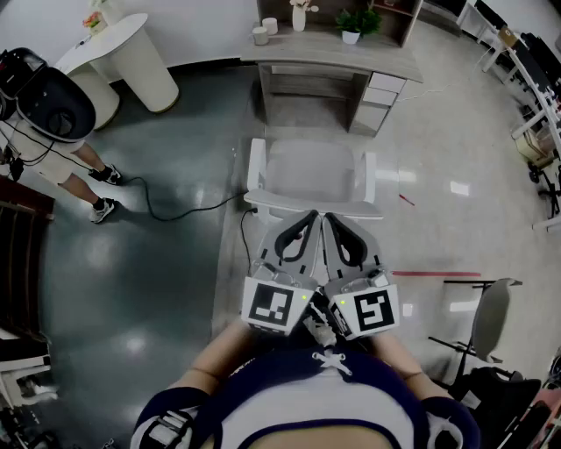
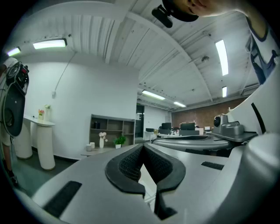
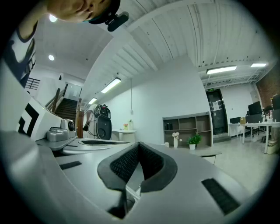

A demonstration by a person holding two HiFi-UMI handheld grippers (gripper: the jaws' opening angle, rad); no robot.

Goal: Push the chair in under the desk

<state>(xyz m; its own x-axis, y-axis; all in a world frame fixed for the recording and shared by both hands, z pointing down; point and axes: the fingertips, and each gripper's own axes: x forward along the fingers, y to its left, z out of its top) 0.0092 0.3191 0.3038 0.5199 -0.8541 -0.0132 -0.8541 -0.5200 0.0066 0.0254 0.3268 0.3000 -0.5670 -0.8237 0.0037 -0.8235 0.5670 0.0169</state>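
A white chair (image 1: pixel 311 175) with armrests stands on the floor a short way in front of the grey wooden desk (image 1: pixel 333 53), its seat facing the desk opening. Both grippers are held side by side, level, just behind the chair's backrest. My left gripper (image 1: pixel 306 217) is shut and empty, its tip at the backrest's top edge. My right gripper (image 1: pixel 332 218) is shut too, beside it. In the left gripper view the left gripper (image 2: pixel 142 146) points toward the desk (image 2: pixel 94 151). The right gripper (image 3: pixel 139 144) faces that desk (image 3: pixel 205 153) as well.
A person (image 1: pixel 53 131) stands at the left beside a white round table (image 1: pixel 131 53). A black cable (image 1: pixel 175 210) runs across the floor to the chair. Vase and plant (image 1: pixel 355 22) sit on the desk. Another chair (image 1: pixel 491 316) and red floor tape (image 1: pixel 434 274) are at right.
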